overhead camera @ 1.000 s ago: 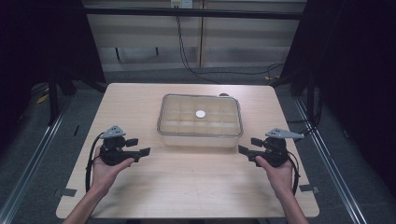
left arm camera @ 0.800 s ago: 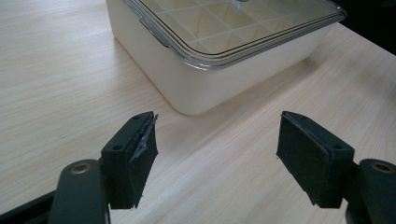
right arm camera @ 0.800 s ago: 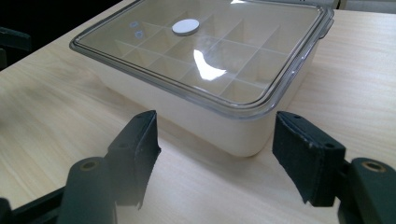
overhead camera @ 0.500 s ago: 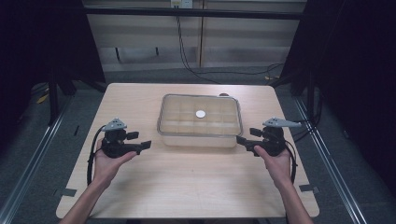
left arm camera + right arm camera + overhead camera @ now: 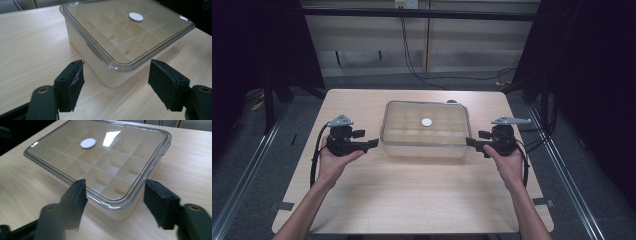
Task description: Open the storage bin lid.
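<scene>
A pale wooden worktop (image 5: 412, 200) is seen from above, with a shallow rectangular box (image 5: 426, 129) set near its middle, slightly toward the far edge. The box is cream-coloured, divided inside into a grid of small compartments, and covered by a clear lid (image 5: 130, 27) with a thick transparent rim. A small white round disc (image 5: 427, 122) is seen at the centre of the lid.

The left claw (image 5: 371, 144) is held in the person's left hand (image 5: 334, 160) just beside the box's left short side, its jaws pointed toward that side. In the left gripper view the two black jaws are spread wide apart, released, with the near corner of the box between them but a little ahead of the pads; no contact is seen. One pad's lining looks frayed at its edge.

The right claw (image 5: 472, 143) is held in the right hand (image 5: 507, 162) at the box's right short side, at the near right corner. In the right gripper view its jaws are likewise spread wide and empty, with the box's corner framed between them; whether the tips touch the box cannot be told.

A cable is seen trailing from each claw over the worktop.
</scene>
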